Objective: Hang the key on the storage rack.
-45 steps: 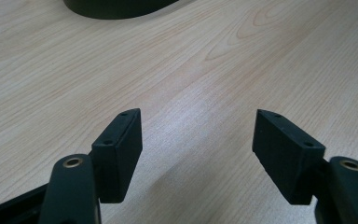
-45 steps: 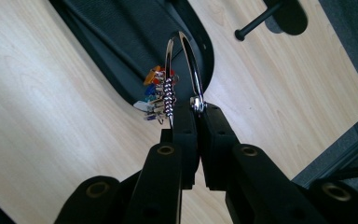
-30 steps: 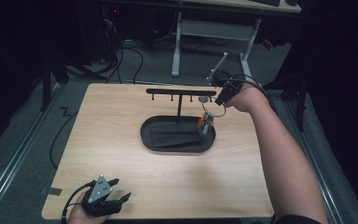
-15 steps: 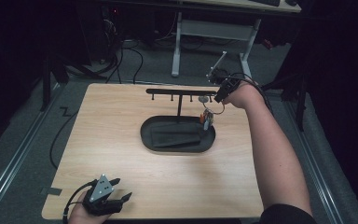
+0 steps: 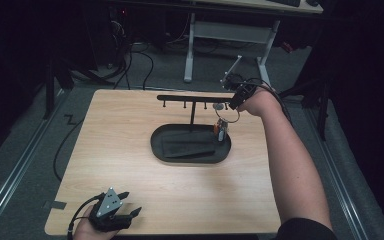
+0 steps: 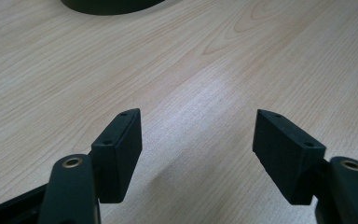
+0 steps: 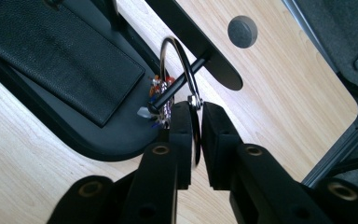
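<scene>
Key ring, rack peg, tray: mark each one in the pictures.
key ring (image 7: 168, 49): right gripper view, top of the metal loop above the right gripper's shut jaws.
rack peg (image 7: 179, 84): right gripper view, mid-shaft of the black peg passing through the ring.
tray (image 5: 157, 145): high view, left rim.

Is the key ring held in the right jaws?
Yes, the right gripper is clamped on the key ring, which is looped over a peg of the rack.

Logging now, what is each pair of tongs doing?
Left tongs: open, holding nothing.
Right tongs: closed on the key ring at the rack's peg.
</scene>
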`<state>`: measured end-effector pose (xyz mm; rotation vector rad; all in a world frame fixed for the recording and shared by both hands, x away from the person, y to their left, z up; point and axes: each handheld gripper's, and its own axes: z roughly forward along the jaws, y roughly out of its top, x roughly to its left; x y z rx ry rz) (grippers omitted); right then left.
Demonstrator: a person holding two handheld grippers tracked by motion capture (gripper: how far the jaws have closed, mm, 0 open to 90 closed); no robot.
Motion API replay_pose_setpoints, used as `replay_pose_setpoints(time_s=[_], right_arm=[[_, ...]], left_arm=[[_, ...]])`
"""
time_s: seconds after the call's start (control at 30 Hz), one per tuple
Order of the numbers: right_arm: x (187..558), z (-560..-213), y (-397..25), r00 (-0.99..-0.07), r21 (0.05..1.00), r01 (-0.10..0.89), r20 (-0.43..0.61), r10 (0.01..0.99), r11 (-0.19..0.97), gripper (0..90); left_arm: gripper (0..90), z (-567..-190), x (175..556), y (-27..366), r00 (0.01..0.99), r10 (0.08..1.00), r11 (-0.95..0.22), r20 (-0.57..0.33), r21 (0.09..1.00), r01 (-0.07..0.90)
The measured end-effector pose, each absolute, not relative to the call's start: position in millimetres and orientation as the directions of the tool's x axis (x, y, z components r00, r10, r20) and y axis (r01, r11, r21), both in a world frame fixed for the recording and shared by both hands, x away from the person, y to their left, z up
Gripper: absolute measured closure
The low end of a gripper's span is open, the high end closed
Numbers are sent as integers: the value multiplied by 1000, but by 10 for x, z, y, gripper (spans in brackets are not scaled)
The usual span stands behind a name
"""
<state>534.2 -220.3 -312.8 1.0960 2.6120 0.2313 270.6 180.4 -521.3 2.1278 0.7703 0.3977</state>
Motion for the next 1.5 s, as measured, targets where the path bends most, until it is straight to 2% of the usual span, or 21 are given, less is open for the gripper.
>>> replay_pose_setpoints(time_s=[0.37, 0.47, 0.73, 1.0, 1.23, 1.5], right_arm=[[5144, -3067, -2289, -642, 325, 659, -227, 732, 679, 685], [5070, -3063, -2337, -629, 349, 664, -216, 747, 661, 623], [4851, -3158, -2438, -603, 404, 682, -163, 781, 610, 491], [4624, -3290, -2522, -598, 474, 657, -146, 788, 587, 363], [4392, -3477, -2593, -614, 500, 638, -128, 779, 586, 374], [4054, -3746, -2702, -611, 621, 564, -129, 781, 544, 365]], left_arm=[[333, -5210, 2705, 1804, 763, 646, -476, 16, 790, 387], [332, -5205, 2705, 1790, 768, 641, -486, 22, 785, 383], [331, -5203, 2697, 1756, 768, 641, -483, 24, 790, 378], [332, -5217, 2704, 1730, 774, 632, -494, 26, 784, 377], [329, -5211, 2707, 1735, 777, 629, -490, 24, 788, 372], [329, -5223, 2709, 1721, 778, 628, -494, 24, 784, 375]])
